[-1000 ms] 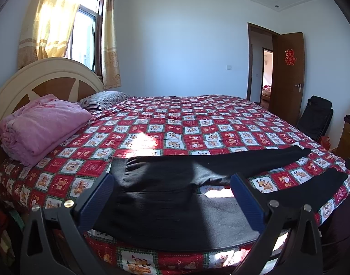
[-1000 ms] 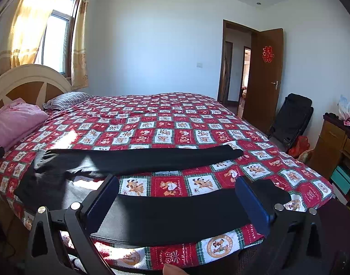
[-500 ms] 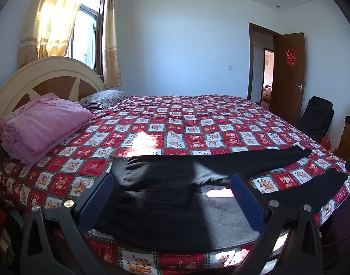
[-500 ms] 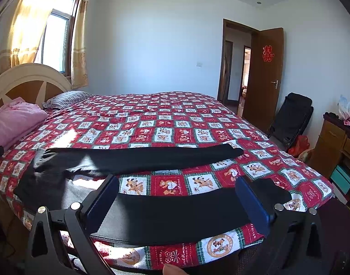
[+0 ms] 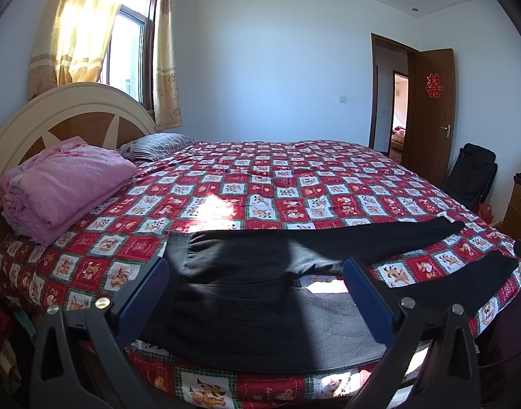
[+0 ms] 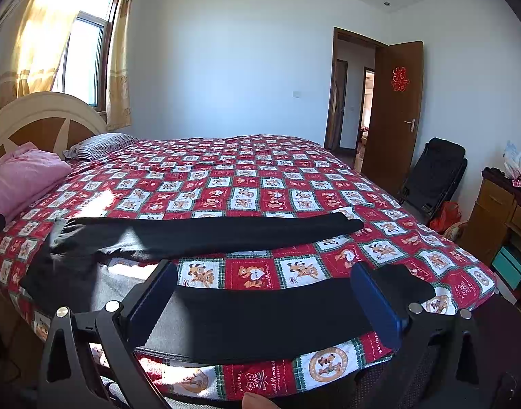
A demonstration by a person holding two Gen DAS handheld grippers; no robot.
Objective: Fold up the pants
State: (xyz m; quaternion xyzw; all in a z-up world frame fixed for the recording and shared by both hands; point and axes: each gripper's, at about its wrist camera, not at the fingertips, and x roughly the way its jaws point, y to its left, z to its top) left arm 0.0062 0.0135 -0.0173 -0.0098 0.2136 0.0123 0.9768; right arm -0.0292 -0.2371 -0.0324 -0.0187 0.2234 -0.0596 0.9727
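Observation:
Black pants (image 5: 247, 293) lie flat on the near side of the bed, waist to the left, both legs spread apart and running right. My left gripper (image 5: 257, 272) is open and empty, hovering over the waist and seat. My right gripper (image 6: 264, 272) is open and empty, hovering over the near leg (image 6: 260, 317); the far leg (image 6: 209, 235) lies beyond it. Neither gripper touches the cloth.
The bed has a red checked cartoon cover (image 5: 294, 187). A folded pink blanket (image 5: 62, 187) and striped pillow (image 5: 154, 145) lie by the headboard (image 5: 66, 116). A black chair (image 6: 434, 173), wooden dresser (image 6: 499, 218) and open door (image 6: 393, 109) are to the right.

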